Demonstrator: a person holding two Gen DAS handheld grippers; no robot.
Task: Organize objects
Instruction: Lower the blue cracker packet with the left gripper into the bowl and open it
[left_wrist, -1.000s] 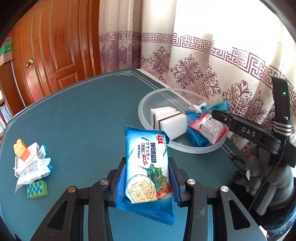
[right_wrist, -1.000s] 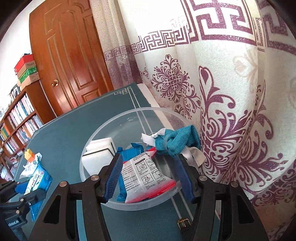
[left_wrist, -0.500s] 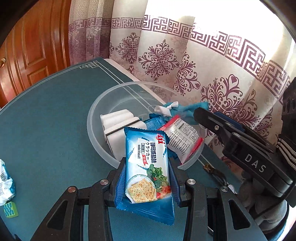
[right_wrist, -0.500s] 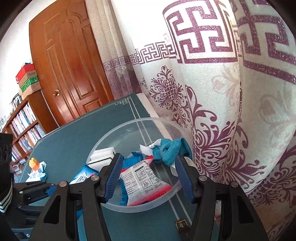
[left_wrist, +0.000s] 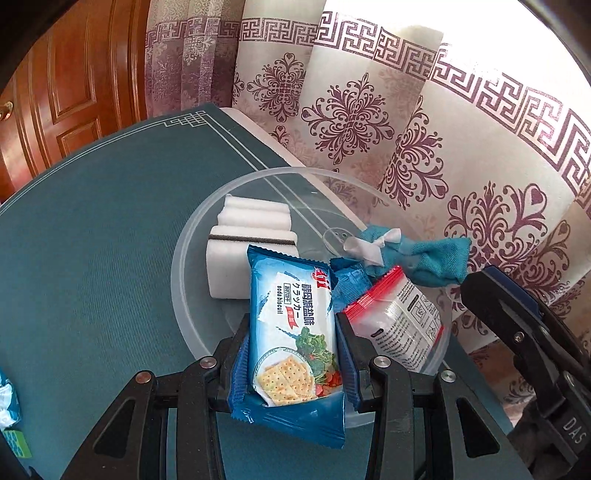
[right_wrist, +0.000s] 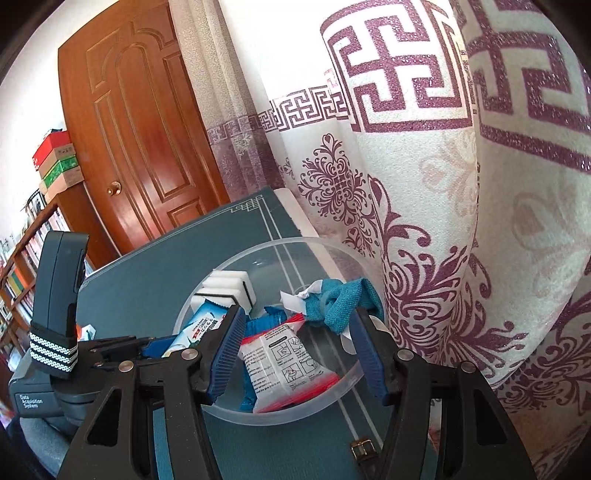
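Observation:
My left gripper (left_wrist: 293, 328) is shut on a blue soda biscuit packet (left_wrist: 291, 332) and holds it over the near rim of the clear plastic bowl (left_wrist: 192, 236). The bowl holds white sponges (left_wrist: 251, 229), a teal cloth with a white bow (left_wrist: 417, 254), a small blue packet (left_wrist: 349, 280) and a white packet with red edges (left_wrist: 402, 325). My right gripper (right_wrist: 295, 350) is open and empty above the bowl's (right_wrist: 332, 391) near side, over the white packet (right_wrist: 284, 365). The biscuit packet (right_wrist: 199, 325) and left gripper (right_wrist: 147, 347) show at its left.
The bowl stands on a teal table (left_wrist: 92, 258) close to the patterned curtain (left_wrist: 406, 129). A crumpled wrapper (left_wrist: 7, 402) and a green block (left_wrist: 16, 443) lie at the far left. A wooden door (right_wrist: 140, 147) and bookshelves (right_wrist: 33, 254) stand behind.
My left gripper has carried the biscuit packet right and forward from the table's middle to the bowl's rim. My right gripper has pulled back slightly, leaving the white packet in the bowl.

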